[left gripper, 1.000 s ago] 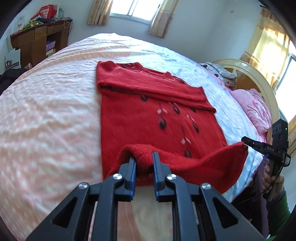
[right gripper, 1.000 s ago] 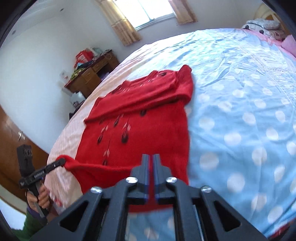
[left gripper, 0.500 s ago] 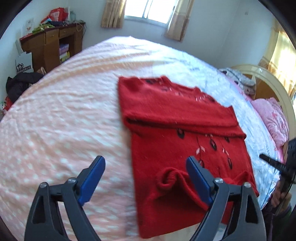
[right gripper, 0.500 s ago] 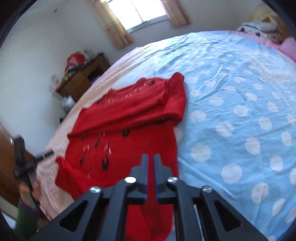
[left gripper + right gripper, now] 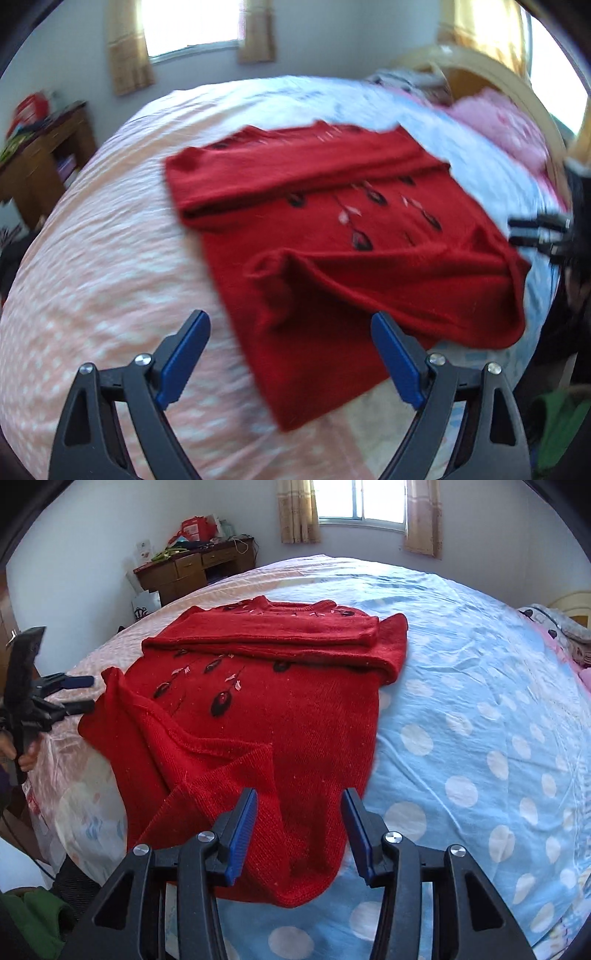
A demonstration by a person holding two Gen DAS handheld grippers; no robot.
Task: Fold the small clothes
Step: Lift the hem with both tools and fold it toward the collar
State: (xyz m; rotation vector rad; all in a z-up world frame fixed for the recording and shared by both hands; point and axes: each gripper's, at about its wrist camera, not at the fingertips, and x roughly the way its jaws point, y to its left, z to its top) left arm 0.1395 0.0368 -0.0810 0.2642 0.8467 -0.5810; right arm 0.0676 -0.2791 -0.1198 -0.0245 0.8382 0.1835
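A red knit sweater (image 5: 332, 236) with dark leaf patterns lies on the bed, sleeves folded across its top. Its bottom hem is loosely flopped up in a rumpled fold (image 5: 207, 753). It also shows in the right wrist view (image 5: 295, 701). My left gripper (image 5: 290, 325) is open and empty, just above the sweater's near edge. My right gripper (image 5: 298, 801) is open and empty over the sweater's lower corner. The left gripper also shows at the left of the right wrist view (image 5: 83, 692), and the right gripper at the right of the left wrist view (image 5: 517, 232).
The bed has a pink dotted sheet (image 5: 92, 277) on one half and a blue dotted sheet (image 5: 480, 701) on the other. A wooden desk (image 5: 192, 568) with clutter stands by the far wall. Pink pillows (image 5: 498, 122) and a headboard (image 5: 517, 88) are at the bed's end.
Both grippers have opened and let go of the sweater's hem, the left first, then the right. The hem dropped onto the sweater in a loose fold. Both grippers pulled back.
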